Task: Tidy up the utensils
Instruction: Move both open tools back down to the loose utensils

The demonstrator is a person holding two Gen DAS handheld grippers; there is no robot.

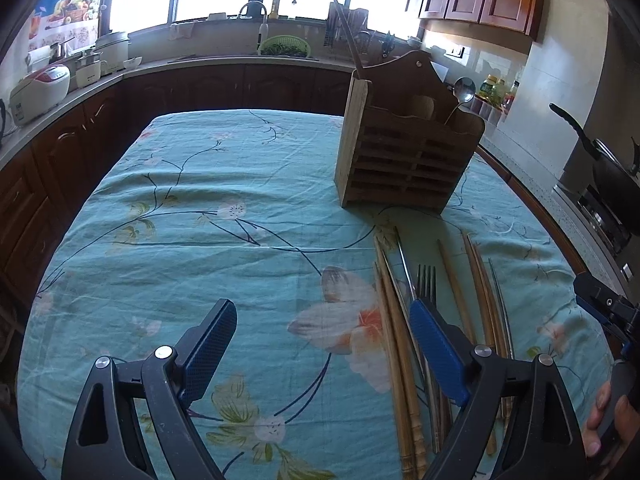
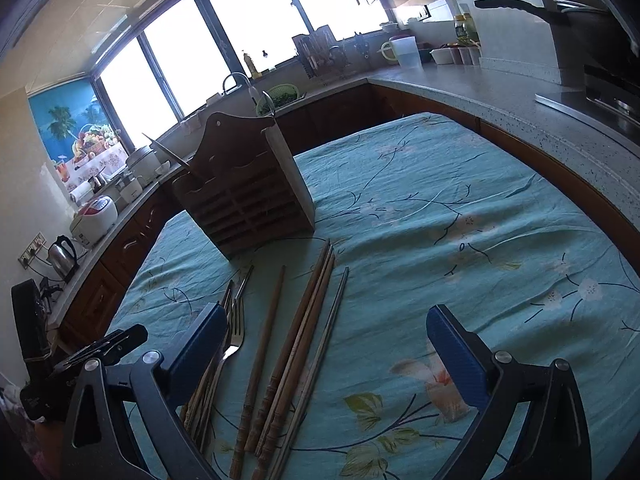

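Note:
A wooden utensil holder point(image 1: 408, 152) point(image 2: 248, 192) stands on the floral blue tablecloth, with a spoon point(image 1: 464, 90) and one chopstick point(image 1: 348, 28) inside. In front of it lie several wooden chopsticks point(image 1: 396, 340) point(image 2: 296, 340), a fork point(image 1: 426, 280) point(image 2: 236, 328) and thin metal chopsticks point(image 2: 328, 340). My left gripper point(image 1: 324, 344) is open over the cloth, its right finger point(image 1: 436, 348) above the fork and chopsticks. My right gripper point(image 2: 328, 344) is open too, with the chopstick handles low between its fingers, untouched. Nothing is held.
The table point(image 1: 200, 240) is ringed by kitchen counters: rice cookers point(image 1: 40, 88) at the left, a sink with a green colander point(image 1: 286, 46) at the back, a pan on the stove point(image 1: 600, 160) at the right. A person's hand point(image 1: 604, 412) holds the other gripper at the right edge.

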